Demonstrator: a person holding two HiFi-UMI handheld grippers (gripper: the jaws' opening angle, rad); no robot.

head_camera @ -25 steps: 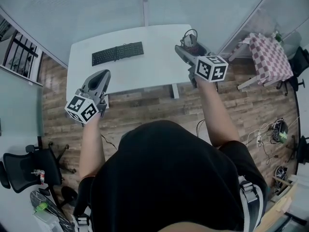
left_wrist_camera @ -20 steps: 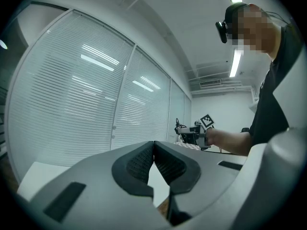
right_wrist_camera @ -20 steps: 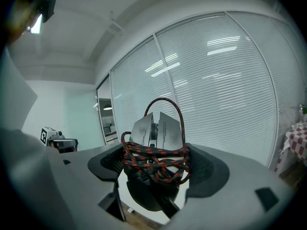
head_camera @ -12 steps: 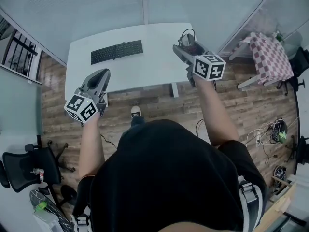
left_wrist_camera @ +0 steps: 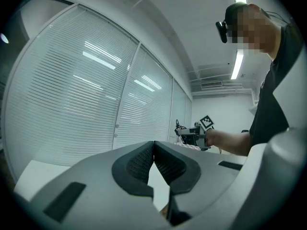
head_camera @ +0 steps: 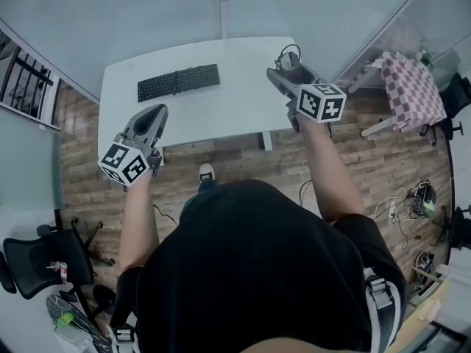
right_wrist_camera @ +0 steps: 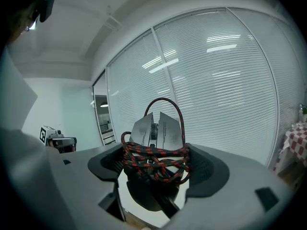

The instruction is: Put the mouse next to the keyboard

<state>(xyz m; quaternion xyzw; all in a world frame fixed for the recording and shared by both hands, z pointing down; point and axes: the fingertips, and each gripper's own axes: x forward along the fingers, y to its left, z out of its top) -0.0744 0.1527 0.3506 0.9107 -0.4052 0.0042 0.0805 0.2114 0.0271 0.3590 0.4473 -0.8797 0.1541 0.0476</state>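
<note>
Right gripper (head_camera: pixel 284 70): I have it clamped on the mouse (right_wrist_camera: pixel 156 128), over the right end of the white desk (head_camera: pixel 221 101).
Mouse: dark grey, standing nose-up between the jaws, its red-and-black braided cable (right_wrist_camera: pixel 154 166) wound round the body.
Left gripper (left_wrist_camera: pixel 154 146): I see its jaws pressed together with nothing between them; it hangs at the desk's front left edge.
Keyboard (head_camera: pixel 179 82): black, lying on the desk's left rear part, well apart from the mouse.
</note>
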